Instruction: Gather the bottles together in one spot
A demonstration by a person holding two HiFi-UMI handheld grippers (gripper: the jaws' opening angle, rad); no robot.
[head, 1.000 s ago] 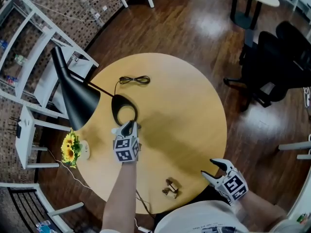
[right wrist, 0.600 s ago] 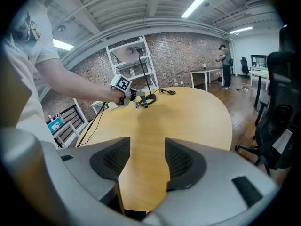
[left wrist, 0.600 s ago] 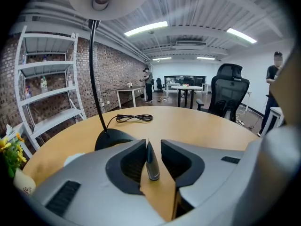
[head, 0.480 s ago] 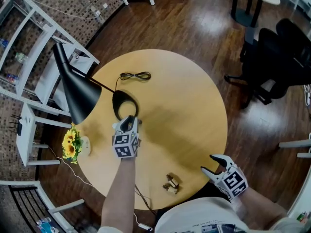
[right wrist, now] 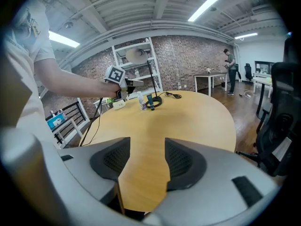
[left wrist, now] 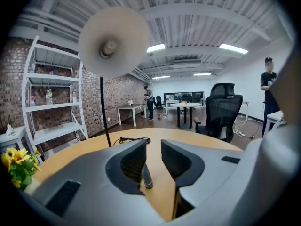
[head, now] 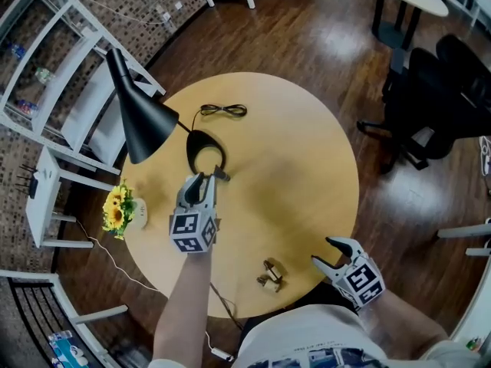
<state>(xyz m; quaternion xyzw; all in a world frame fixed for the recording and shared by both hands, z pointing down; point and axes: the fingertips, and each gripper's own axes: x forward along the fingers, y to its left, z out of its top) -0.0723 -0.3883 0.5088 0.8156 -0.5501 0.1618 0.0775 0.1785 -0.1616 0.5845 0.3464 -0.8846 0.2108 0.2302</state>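
Right gripper view: right gripper (right wrist: 146,143) jaws parted, bottles (right wrist: 149,100) well beyond.

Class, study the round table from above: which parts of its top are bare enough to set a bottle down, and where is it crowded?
Bare: the right half of the table, from the coiled cable down to the right gripper. Also the centre, above the small wooden piece. Crowded: the left edge, around the lamp base and sunflowers.

Bright ceiling strips (left wrist: 233,48); floor (head: 307,29) glare; fisheye edges, perhaps soft.
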